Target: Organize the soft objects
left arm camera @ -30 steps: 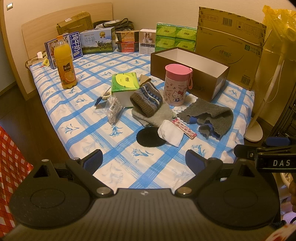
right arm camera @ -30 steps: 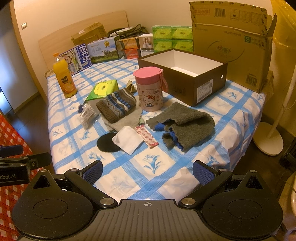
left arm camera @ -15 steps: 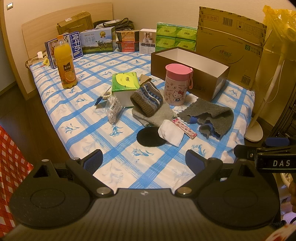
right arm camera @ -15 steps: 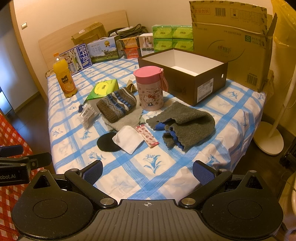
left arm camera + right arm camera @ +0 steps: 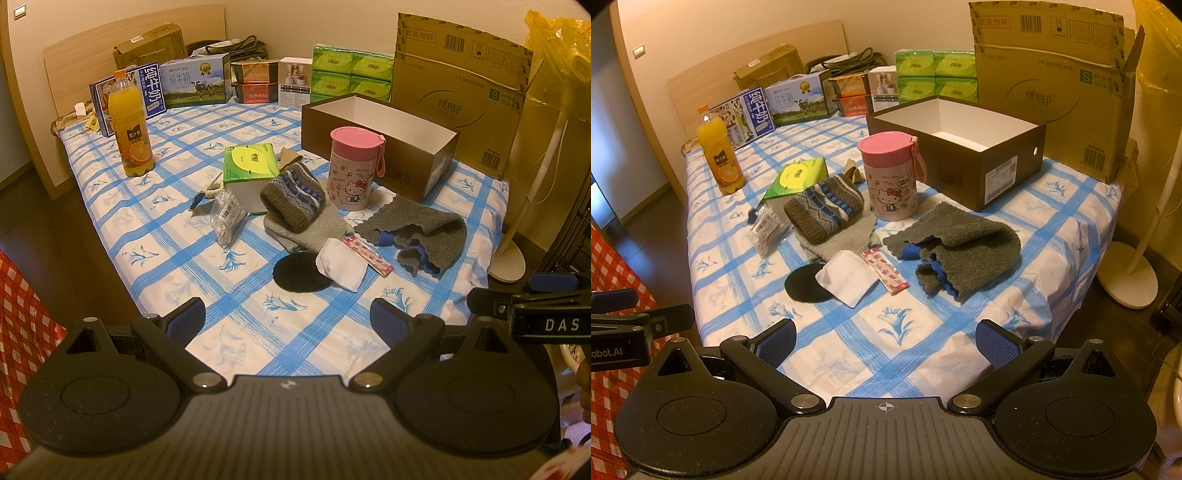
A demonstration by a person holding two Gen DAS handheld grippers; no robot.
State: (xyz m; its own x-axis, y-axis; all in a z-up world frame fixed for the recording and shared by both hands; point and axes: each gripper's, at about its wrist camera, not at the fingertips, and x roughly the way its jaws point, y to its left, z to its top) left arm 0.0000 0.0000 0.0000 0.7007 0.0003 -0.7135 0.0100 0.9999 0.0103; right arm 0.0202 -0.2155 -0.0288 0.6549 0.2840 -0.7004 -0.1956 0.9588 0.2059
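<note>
Both the left gripper (image 5: 287, 317) and the right gripper (image 5: 885, 341) hover over the near edge of the bed (image 5: 236, 332), fingers spread wide and holding nothing. The knit hat (image 5: 293, 201) lies on a pale cloth (image 5: 314, 225) beside the pink-lidded cup (image 5: 352, 170). The grey towel (image 5: 964, 243) and white sock (image 5: 847, 278) lie nearer, with the open brown box (image 5: 960, 147) behind.

The sheet (image 5: 236, 295) is white with blue checks and blue flowers; the hat (image 5: 293, 195) brown with blue-and-white stripes; the towel (image 5: 424, 229) grey (blue underneath); the cup (image 5: 351, 173) pink-lidded; the sock (image 5: 341, 264) white; the disc (image 5: 295, 273) black.
</note>
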